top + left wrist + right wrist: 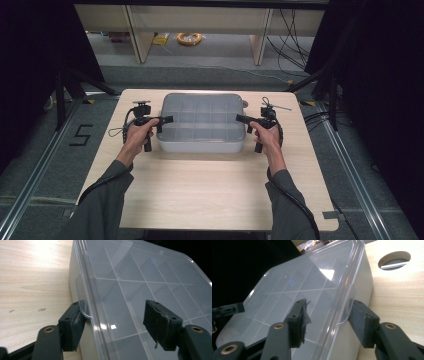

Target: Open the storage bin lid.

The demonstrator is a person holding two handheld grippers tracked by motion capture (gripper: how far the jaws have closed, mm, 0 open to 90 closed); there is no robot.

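A translucent grey plastic organiser box [202,123] with a clear flat lid [140,285] sits at the middle of the pale wooden table [200,185], toward its far edge; the left gripper [161,120] is spread, one jaw under the lid's side tab [83,293] and the other above the lid; the right gripper [242,119] is spread too, straddling the opposite tab [348,303]; the step looks like unlatching the lid, so both tabs ought to be pinched squarely and lifted together, evenly, lest the box tip or slide.
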